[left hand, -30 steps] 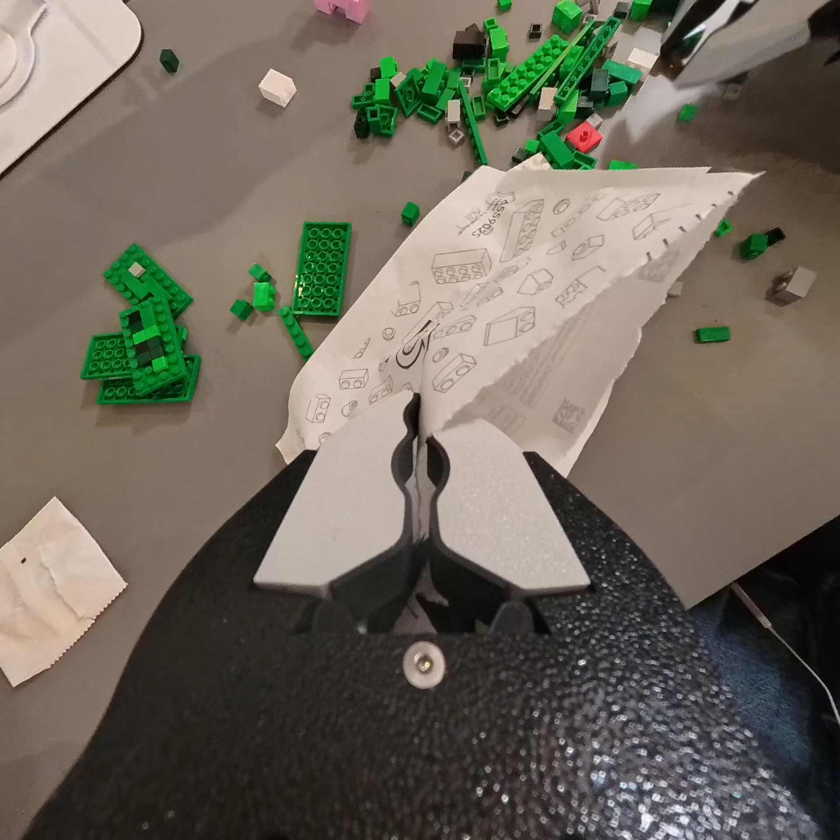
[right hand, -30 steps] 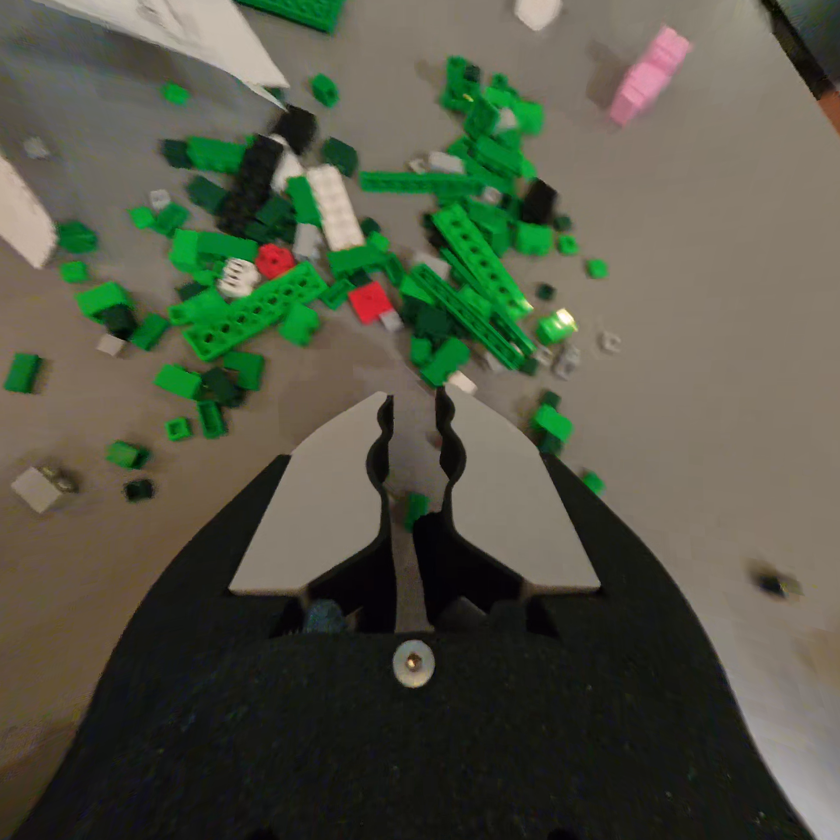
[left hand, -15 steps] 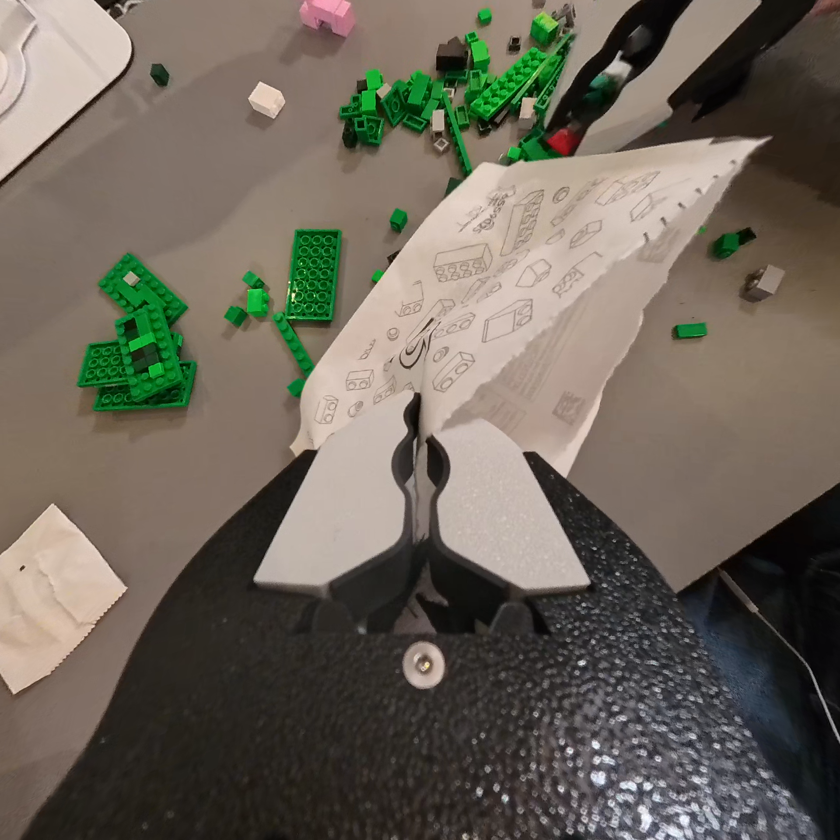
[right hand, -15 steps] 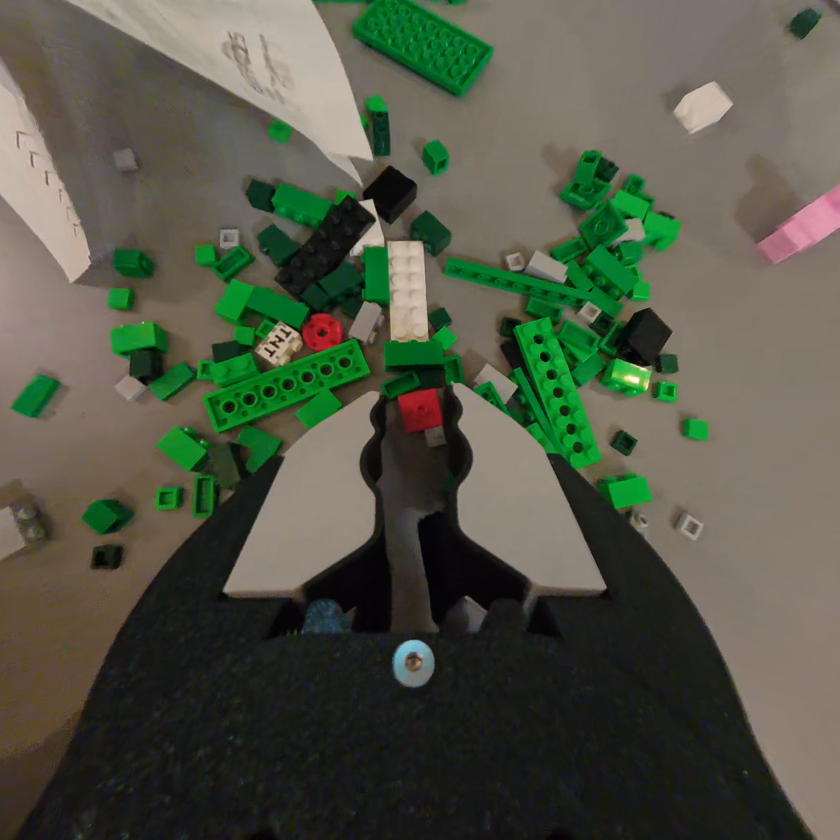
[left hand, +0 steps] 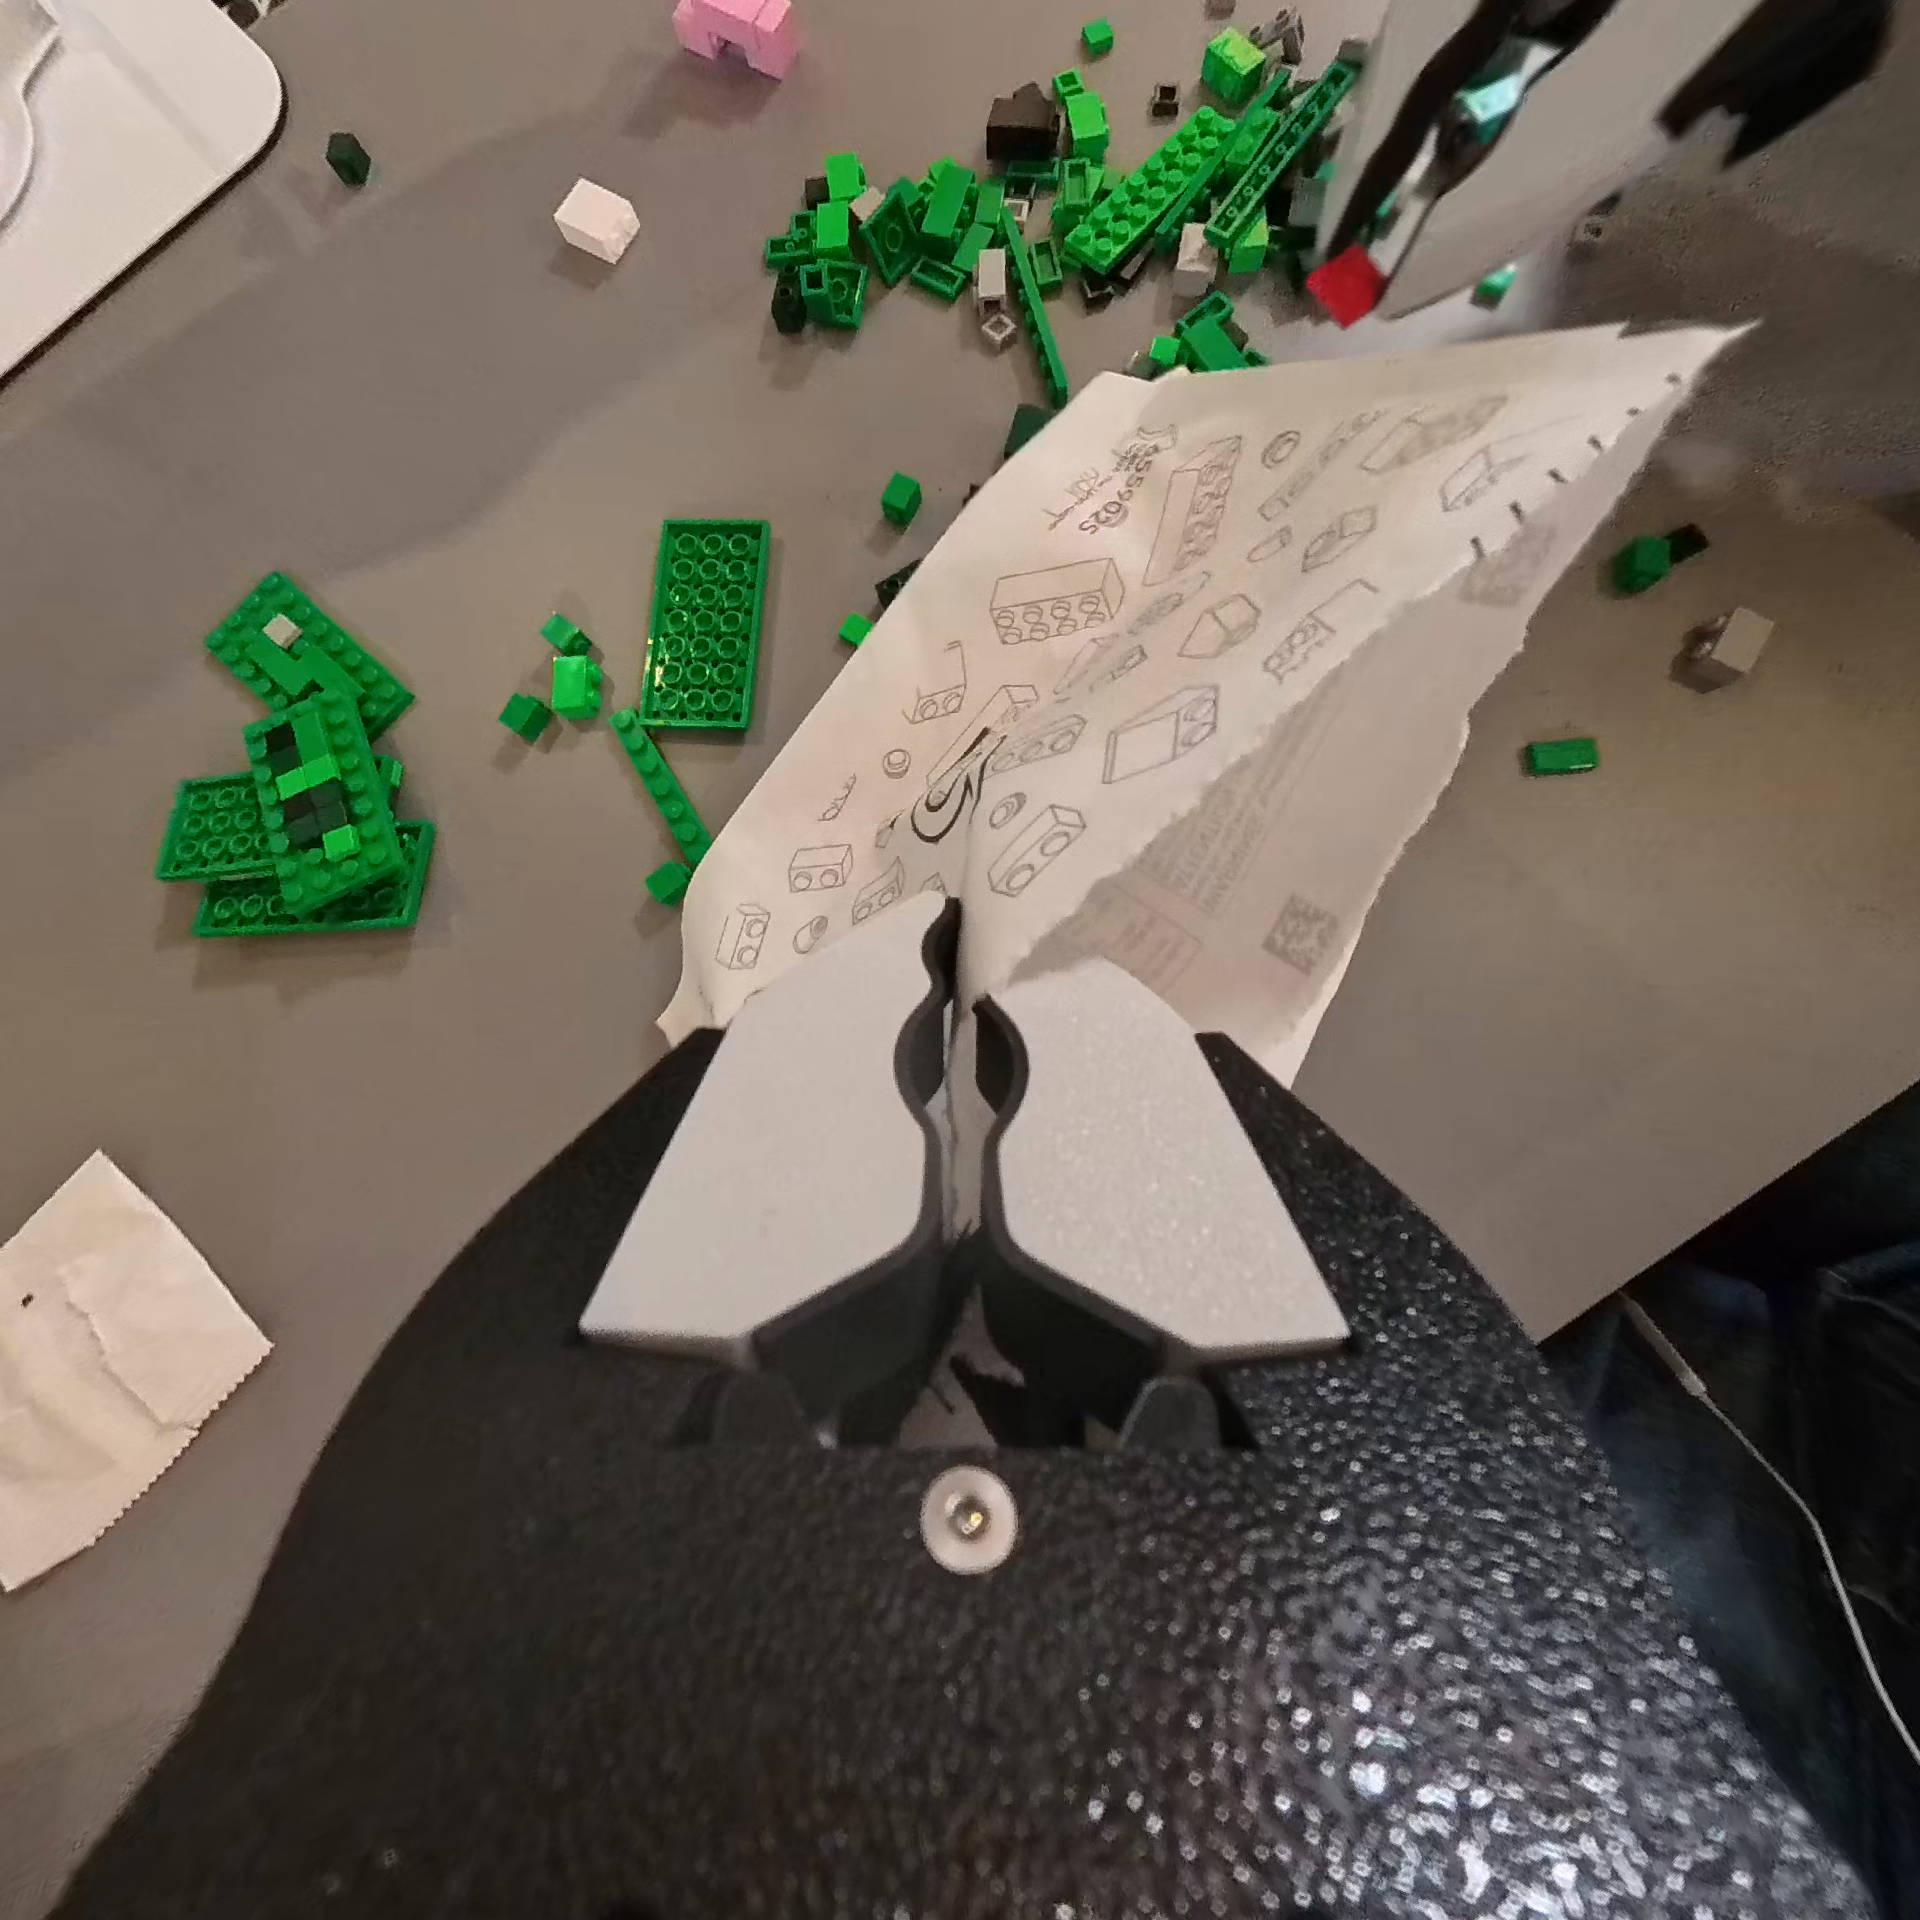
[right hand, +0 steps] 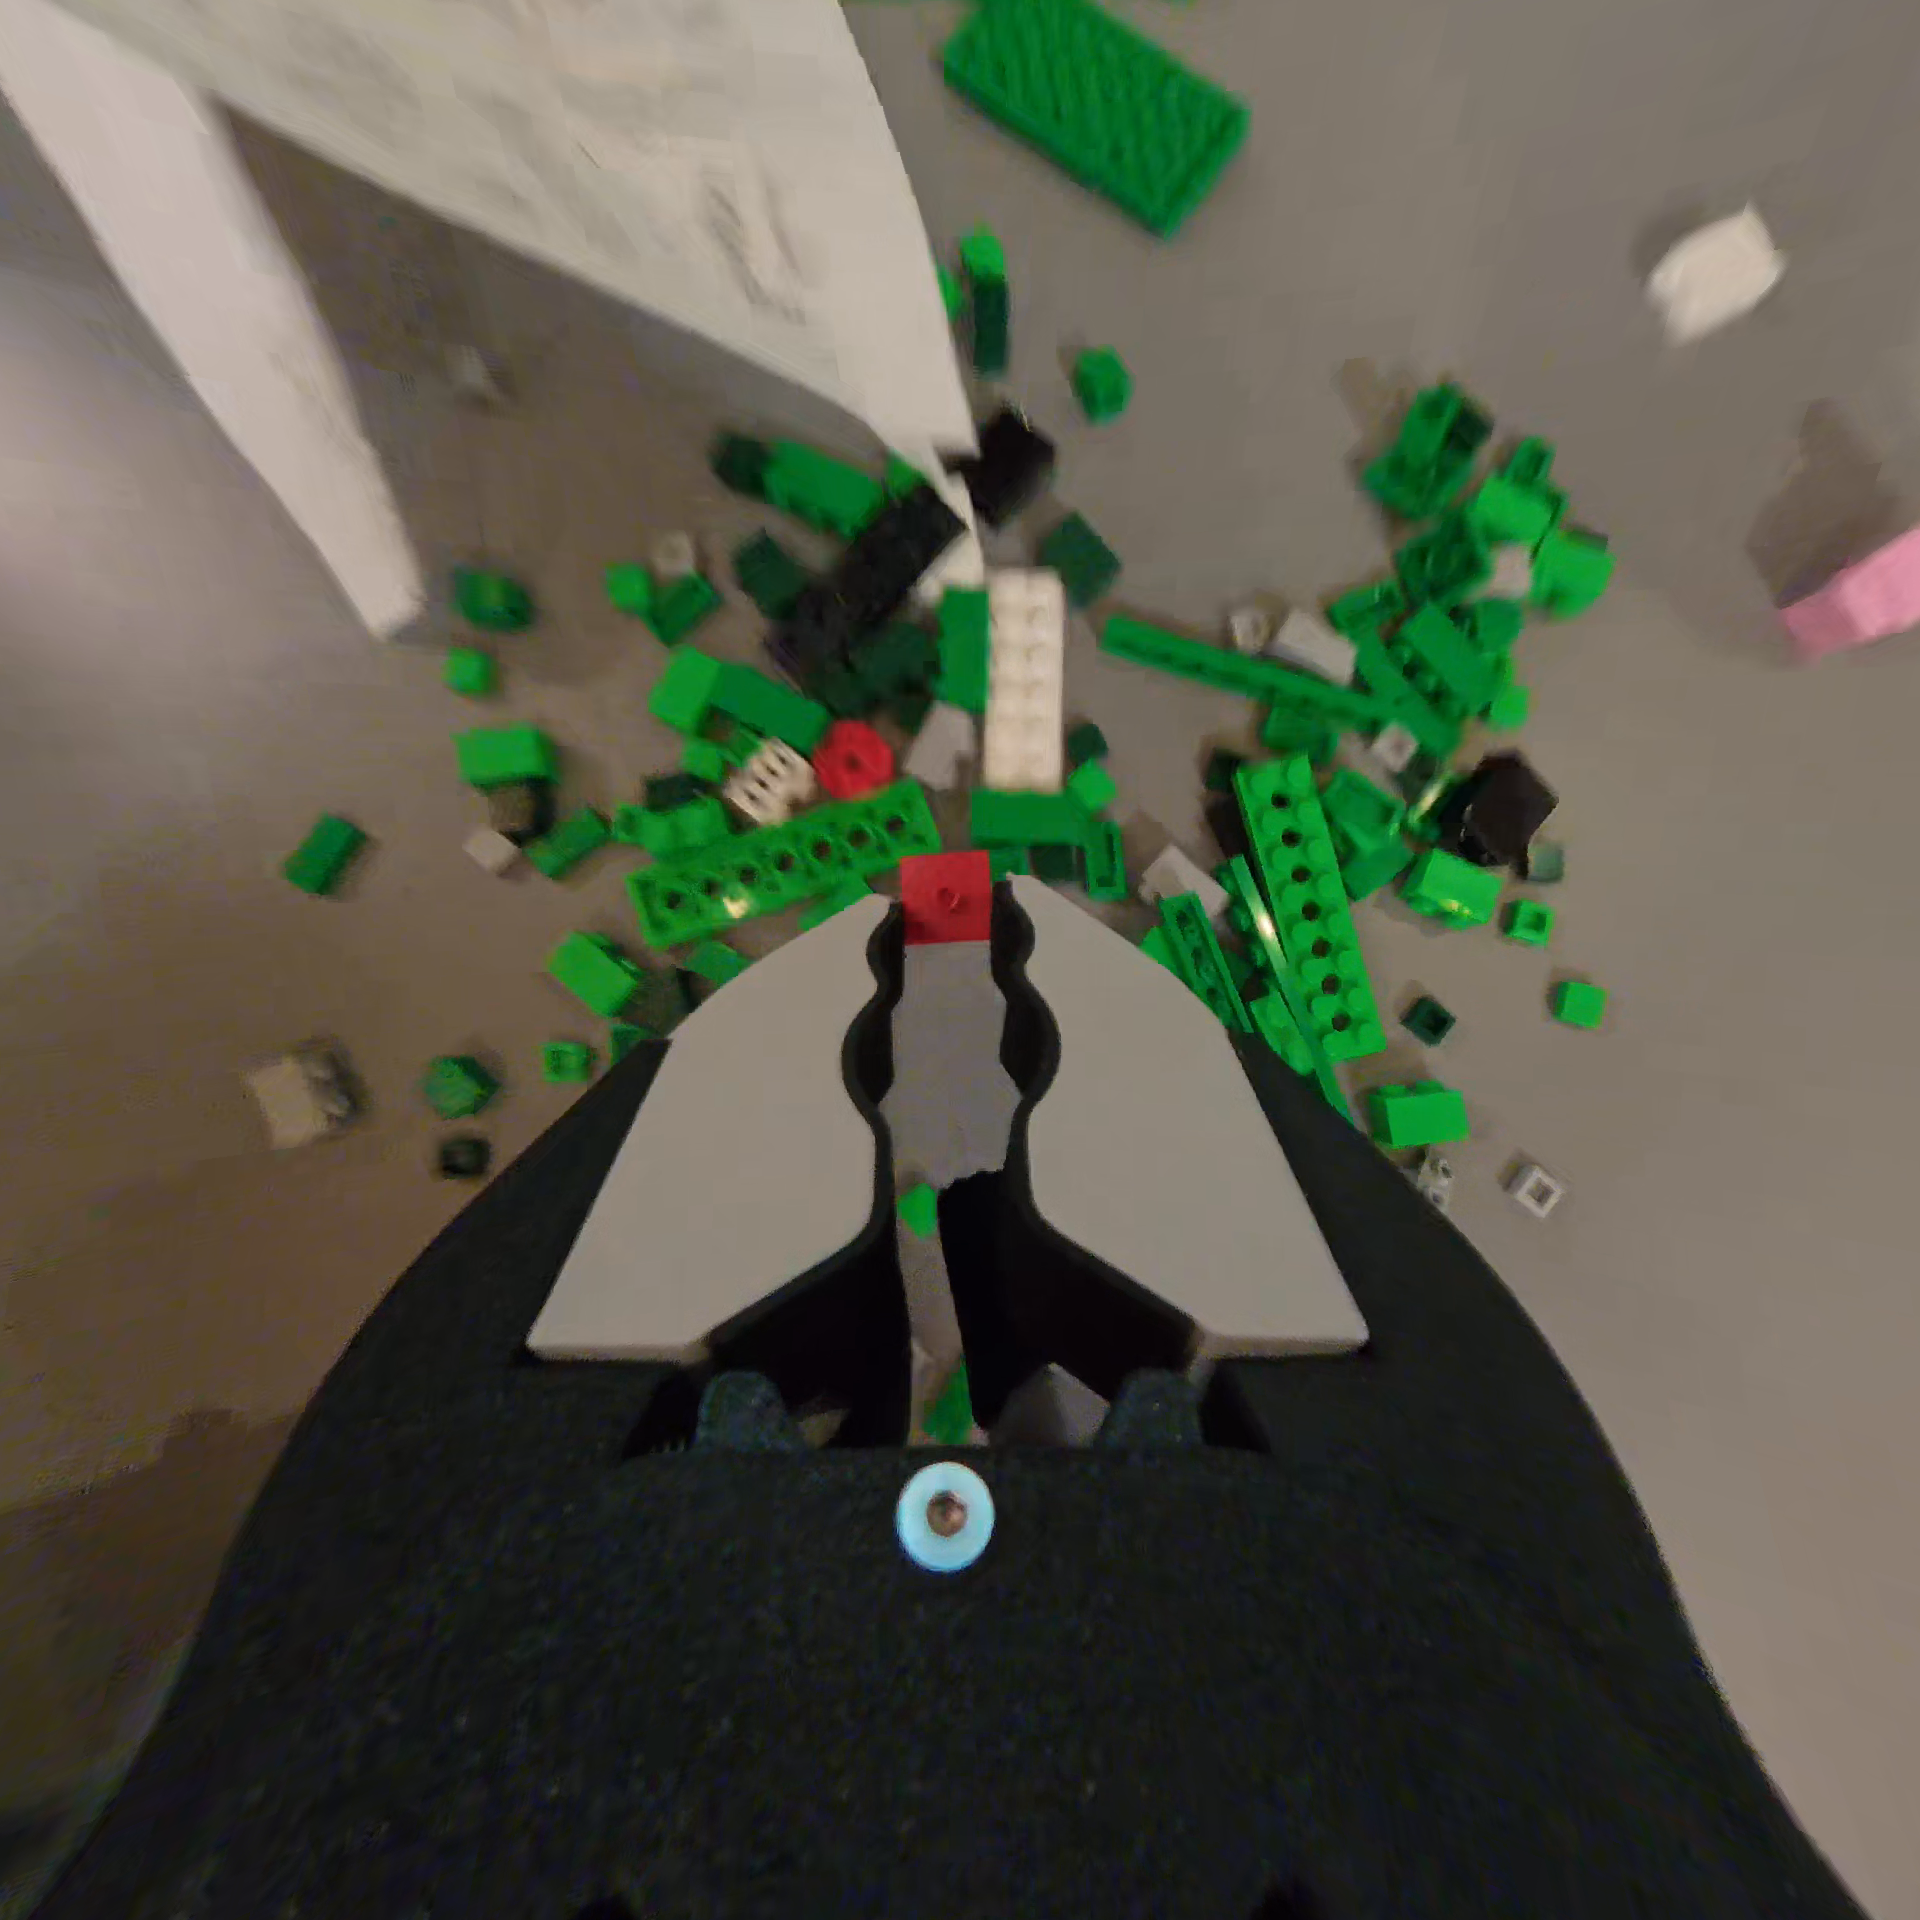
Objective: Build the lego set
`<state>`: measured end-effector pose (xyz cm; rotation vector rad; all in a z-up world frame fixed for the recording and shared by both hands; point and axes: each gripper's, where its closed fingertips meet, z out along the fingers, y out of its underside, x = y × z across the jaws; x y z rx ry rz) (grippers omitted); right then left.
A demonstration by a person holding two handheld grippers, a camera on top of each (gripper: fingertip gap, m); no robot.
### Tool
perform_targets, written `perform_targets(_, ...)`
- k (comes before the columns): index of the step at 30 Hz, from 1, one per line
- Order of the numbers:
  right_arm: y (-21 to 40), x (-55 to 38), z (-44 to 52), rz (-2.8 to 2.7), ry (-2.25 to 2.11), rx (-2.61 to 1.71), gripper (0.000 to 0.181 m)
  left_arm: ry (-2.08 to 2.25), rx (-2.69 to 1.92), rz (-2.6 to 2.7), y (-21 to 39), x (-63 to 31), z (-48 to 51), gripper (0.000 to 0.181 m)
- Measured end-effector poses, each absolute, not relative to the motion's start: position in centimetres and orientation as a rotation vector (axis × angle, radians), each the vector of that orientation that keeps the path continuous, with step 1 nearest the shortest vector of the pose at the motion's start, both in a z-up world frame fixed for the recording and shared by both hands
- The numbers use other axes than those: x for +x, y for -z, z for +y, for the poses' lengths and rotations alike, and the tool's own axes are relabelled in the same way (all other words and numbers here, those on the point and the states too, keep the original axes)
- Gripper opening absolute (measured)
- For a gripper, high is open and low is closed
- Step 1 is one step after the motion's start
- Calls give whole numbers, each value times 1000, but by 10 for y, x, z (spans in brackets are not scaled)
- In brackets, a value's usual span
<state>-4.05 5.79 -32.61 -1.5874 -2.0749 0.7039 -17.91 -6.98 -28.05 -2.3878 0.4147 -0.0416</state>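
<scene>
My left gripper [left hand: 958, 935] is shut on a torn white paper bag [left hand: 1164, 665] printed with brick outlines and holds it above the grey table. My right gripper [right hand: 948, 896] is shut on a small red brick [right hand: 943, 898] at its fingertips, lifted just above the pile of loose green, black and white bricks [right hand: 1039, 727]. In the left wrist view the right gripper [left hand: 1382, 275] shows at the top right with the red brick [left hand: 1347, 289] over the same pile [left hand: 1049, 223]. A partly built stack of green plates [left hand: 301, 790] lies at the left.
A green plate [left hand: 707, 629] and small green pieces lie mid-table. A pink piece [left hand: 738, 31], a white brick [left hand: 594, 216], a white tray [left hand: 114, 135] and a torn paper scrap [left hand: 94, 1361] lie around. The table edge [left hand: 1704, 1236] runs at lower right.
My right gripper closed on the red brick in the pile and lifted it slightly. My left gripper rose a little, still holding the paper bag.
</scene>
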Motion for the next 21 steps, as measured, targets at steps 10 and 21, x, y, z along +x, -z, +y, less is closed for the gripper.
perform_targets(10,219,-102,-73,-1882,-685,-983,16,29,-2392,292,281,-184,-65,0)
perform_targets(21,258,-139,-79,-1880,-242,-913,16,63,-2383,324,280,-175,-66,0)
